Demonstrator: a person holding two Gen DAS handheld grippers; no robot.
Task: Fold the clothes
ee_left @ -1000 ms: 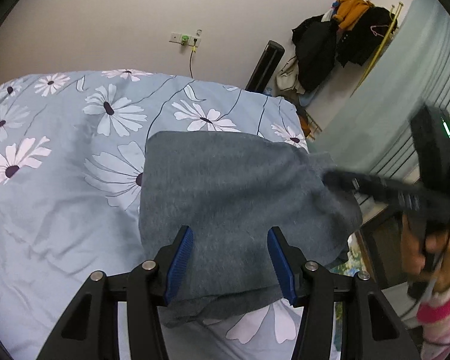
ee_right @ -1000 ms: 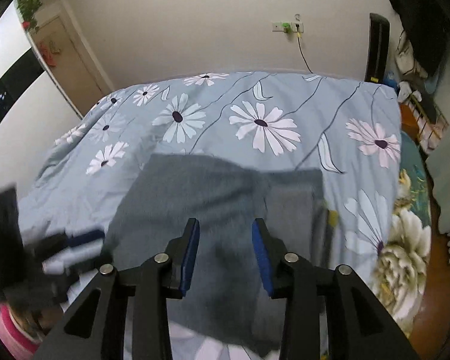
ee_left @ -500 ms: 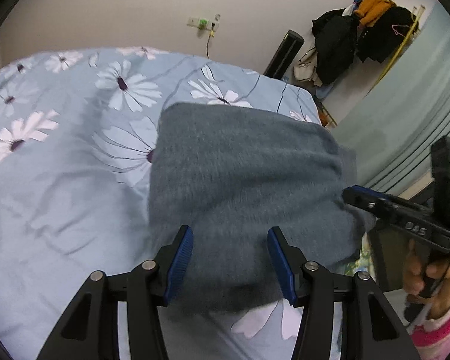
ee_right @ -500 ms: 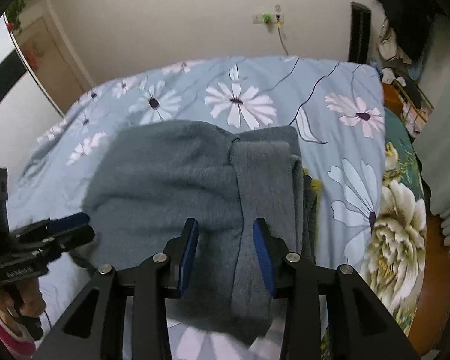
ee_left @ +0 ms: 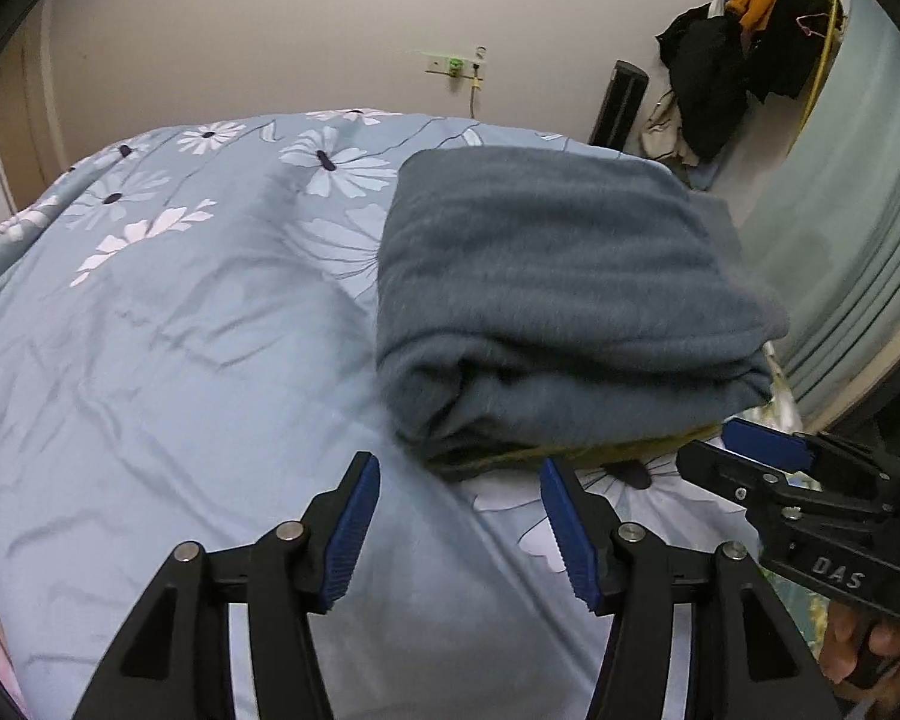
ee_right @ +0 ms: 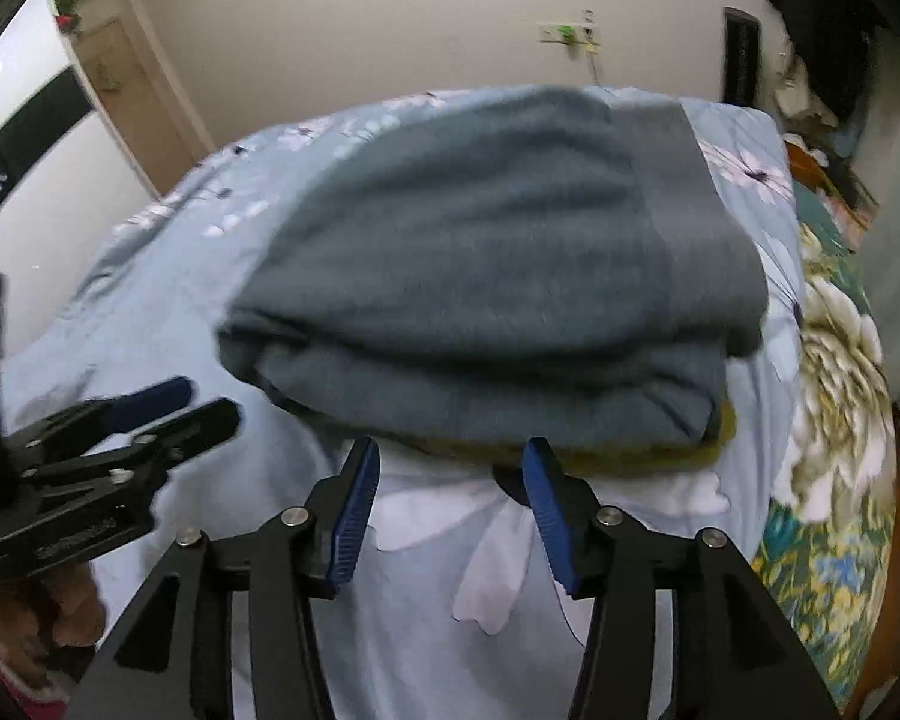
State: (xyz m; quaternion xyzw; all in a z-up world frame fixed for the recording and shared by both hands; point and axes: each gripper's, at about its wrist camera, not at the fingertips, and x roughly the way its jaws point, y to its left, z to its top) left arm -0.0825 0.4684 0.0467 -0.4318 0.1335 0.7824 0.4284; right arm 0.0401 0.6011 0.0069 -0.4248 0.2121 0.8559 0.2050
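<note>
Folded grey garment [ee_left: 558, 300] lies on bed [ee_left: 168, 360]. Left tool [ee_left: 459, 531] and right tool [ee_right: 450, 510], jaws just widened, spread and empty, just short of it.

Bed [ee_left: 168, 372]: covered in wrinkled light-blue daisy-print bedding.
On bed: folded grey garment [ee_left: 558, 288], atop a yellowish layer [ee_right: 630, 456] peeking out beneath.

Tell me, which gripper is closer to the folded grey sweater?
Right. The right gripper sits right at the folded grey sweater's front edge; the left gripper is short of its corner.
</note>
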